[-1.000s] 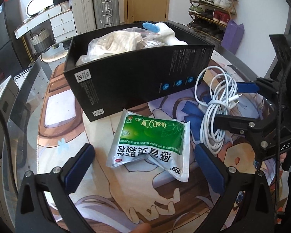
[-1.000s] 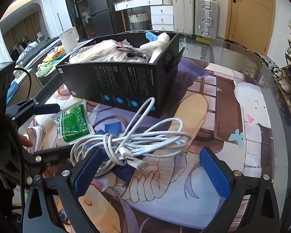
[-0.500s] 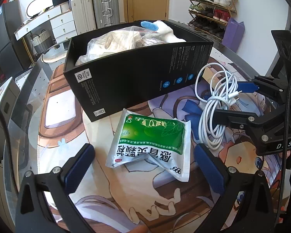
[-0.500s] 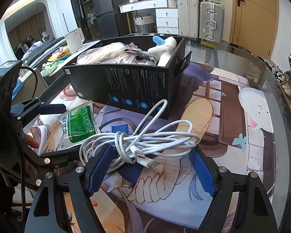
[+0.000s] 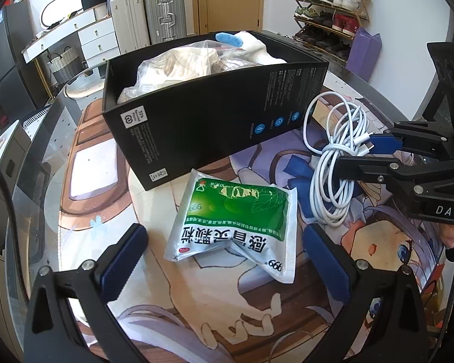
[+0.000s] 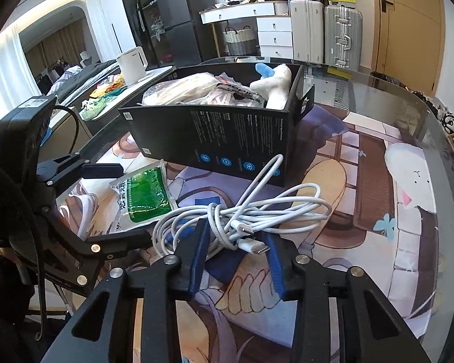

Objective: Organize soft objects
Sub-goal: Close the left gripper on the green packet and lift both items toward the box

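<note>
While right tongs (image 6: 236,242) close on cable (image 6: 257,208), box (image 6: 227,139) behind.

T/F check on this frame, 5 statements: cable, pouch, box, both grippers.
1. The white cable lies coiled on the mat outside the black box. True.
2. The right gripper stands wide open, away from the cable. False: its jaws are closing, with part of the cable bundle between them.
3. The green and white pouch is inside the box. False: it lies on the mat in front of the box.
4. The left gripper is open with nothing pressed between its pads. True; the pouch lies ahead of it, untouched.
5. The box is empty. False: it holds bagged items and a white plush toy.
</note>
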The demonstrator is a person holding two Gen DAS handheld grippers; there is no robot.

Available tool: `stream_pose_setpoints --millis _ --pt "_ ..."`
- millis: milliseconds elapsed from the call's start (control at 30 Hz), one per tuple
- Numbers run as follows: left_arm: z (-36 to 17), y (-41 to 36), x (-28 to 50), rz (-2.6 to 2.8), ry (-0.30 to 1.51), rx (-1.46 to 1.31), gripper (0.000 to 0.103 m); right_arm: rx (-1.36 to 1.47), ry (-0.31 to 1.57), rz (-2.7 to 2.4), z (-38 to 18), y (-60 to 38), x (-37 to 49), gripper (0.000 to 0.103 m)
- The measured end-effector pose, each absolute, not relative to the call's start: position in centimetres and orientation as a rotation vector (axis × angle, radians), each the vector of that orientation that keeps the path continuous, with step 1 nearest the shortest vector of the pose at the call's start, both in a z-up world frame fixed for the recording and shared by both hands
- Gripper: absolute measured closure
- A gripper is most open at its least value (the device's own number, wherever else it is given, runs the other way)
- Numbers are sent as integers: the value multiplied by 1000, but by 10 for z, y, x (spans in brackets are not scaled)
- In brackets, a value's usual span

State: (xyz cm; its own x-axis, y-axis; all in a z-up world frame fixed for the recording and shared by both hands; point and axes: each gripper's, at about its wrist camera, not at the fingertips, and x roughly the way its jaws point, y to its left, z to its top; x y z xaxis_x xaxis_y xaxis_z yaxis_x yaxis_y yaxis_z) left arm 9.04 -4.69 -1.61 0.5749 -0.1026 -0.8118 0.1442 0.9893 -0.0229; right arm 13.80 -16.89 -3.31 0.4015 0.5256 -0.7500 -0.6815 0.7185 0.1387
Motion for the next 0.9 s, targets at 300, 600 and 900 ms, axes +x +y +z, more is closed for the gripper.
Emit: stream_pose_setpoints --millis 300,600,900 --pt "-15 -47 91 -155 943 37 2 -202 857 775 -29 -174 136 73" --pt "-11 -49 86 -175 901 60 31 -201 863 781 -29 -175 135 73" --pt "-7 -49 84 -217 883 55 60 -228 838 778 -25 -175 130 75"
